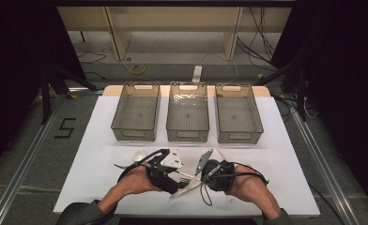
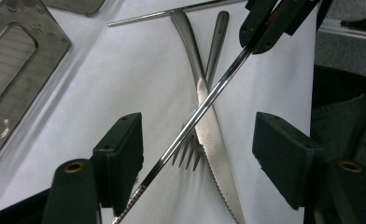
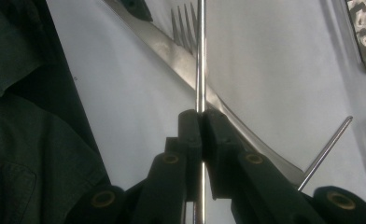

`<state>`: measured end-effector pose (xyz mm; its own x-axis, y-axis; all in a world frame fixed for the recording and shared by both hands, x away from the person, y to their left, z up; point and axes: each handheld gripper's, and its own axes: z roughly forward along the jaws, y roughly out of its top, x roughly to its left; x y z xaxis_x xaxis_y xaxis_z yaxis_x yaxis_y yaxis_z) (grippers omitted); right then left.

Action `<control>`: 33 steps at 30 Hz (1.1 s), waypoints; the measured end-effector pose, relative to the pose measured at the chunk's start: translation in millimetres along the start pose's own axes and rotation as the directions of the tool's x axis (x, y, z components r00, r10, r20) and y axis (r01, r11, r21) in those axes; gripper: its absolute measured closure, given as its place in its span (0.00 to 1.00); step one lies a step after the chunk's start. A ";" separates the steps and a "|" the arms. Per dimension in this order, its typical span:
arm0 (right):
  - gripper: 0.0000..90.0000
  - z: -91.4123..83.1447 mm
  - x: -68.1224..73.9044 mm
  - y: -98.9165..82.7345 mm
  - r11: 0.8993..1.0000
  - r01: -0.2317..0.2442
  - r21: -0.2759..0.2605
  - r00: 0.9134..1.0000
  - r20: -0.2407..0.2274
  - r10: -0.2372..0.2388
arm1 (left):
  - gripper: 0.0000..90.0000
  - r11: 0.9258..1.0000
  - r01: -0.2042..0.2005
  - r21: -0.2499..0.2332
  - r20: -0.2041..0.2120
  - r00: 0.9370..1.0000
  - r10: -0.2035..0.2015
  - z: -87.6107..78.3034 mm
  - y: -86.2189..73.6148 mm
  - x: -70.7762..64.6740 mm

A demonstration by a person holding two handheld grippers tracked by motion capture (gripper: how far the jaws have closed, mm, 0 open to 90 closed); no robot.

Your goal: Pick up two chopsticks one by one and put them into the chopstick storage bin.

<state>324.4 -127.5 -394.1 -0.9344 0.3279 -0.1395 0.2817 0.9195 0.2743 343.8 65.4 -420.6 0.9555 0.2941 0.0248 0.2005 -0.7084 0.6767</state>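
While the right gripper clenched a thin steel chopstick, its far end lay between the left gripper's released jaws.

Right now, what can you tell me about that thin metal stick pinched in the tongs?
The chopstick is a slim, shiny, round steel rod with a ridged end near the bottom of the left gripper view. The right tongs clamp it, slanting above the knife and fork on the white table. It passes between the left tongs, whose pads don't touch it.
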 end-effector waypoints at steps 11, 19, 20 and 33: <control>0.96 5.5 5.2 5.4 0.999 0.046 -0.002 0.999 -0.013 -0.046 | 0.54 0.996 -0.072 0.047 0.006 0.997 0.072 5.4 -1.6 -5.8; 0.96 2.7 6.8 5.9 0.998 0.068 0.005 0.997 -0.023 -0.068 | 0.66 0.994 -0.087 0.062 0.035 0.996 0.085 8.5 -2.5 -7.3; 0.96 2.6 6.6 5.9 0.997 0.076 0.006 0.997 -0.025 -0.076 | 0.68 0.994 -0.086 0.061 0.040 0.996 0.083 8.6 -2.6 -6.7; 0.96 2.1 11.2 6.5 0.991 0.137 -0.008 0.990 -0.036 -0.137 | 0.86 0.982 -0.159 0.100 0.065 0.986 0.153 10.2 -4.8 -10.6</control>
<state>316.3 -117.5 -396.0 -0.9713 0.1910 -0.1417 0.1496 0.9539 0.2603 334.9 59.2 -431.6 0.9870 0.1398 0.0796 0.0669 -0.8066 0.5873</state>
